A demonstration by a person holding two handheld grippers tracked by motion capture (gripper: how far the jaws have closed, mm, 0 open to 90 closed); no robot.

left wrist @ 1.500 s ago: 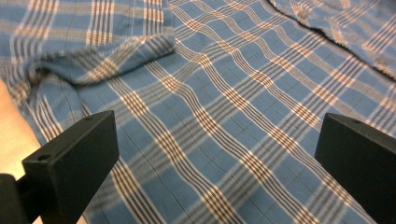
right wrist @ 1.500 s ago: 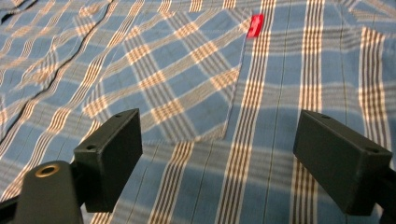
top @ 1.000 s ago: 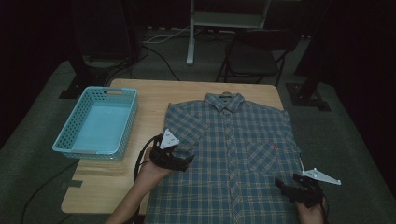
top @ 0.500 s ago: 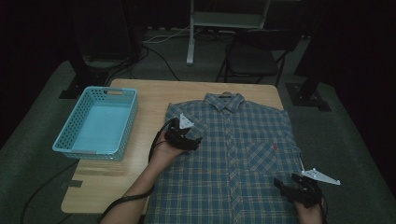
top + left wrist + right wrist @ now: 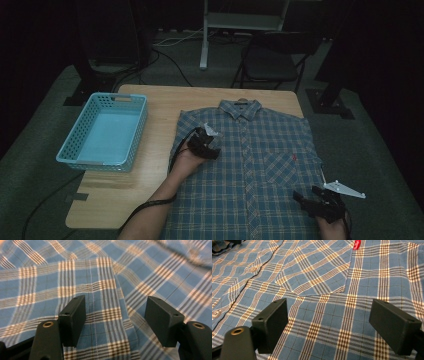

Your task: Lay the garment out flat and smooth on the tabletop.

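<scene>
1. The plaid shirt (image 5: pixel 250 170) lies spread flat, front up and collar away from you, on the right part of the wooden surface (image 5: pixel 160 105).
2. Your left claw (image 5: pixel 210 142) sits over the shirt's upper left chest; its jaws stand apart with only cloth between them (image 5: pixel 115 315).
3. Your right claw (image 5: pixel 312 200) hovers at the shirt's lower right, jaws spread wide, facing the chest pocket (image 5: pixel 317 280) and its red tag (image 5: pixel 356 244).
4. The blue basket (image 5: pixel 105 132) stands on the surface's left side, well apart from the shirt.
</scene>
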